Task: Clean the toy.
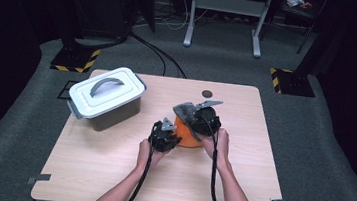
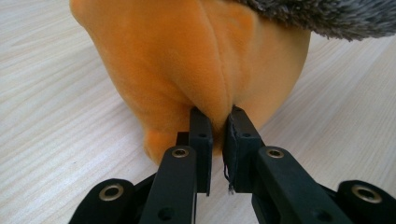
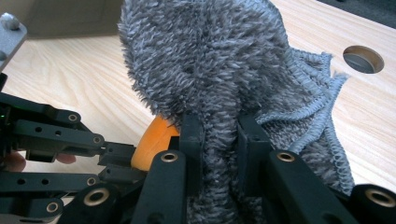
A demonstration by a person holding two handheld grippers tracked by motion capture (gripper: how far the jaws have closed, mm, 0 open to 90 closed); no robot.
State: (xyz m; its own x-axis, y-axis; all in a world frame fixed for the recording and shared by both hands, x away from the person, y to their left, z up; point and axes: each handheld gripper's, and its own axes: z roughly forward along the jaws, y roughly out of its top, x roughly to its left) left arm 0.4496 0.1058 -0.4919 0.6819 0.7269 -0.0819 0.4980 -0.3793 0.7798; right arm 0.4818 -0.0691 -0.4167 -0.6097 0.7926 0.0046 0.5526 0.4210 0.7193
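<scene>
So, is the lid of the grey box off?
No, the white lid sits closed on the grey box at the table's far left, handle on top.

Left gripper (image 1: 165, 135), right gripper (image 1: 203, 119): black bodies, grey three-cornered top plates, black trailing cables. Jaws: flat black links, brass-ringed pivot holes, small bolt holes. Forearms bare, no sleeves.
</scene>
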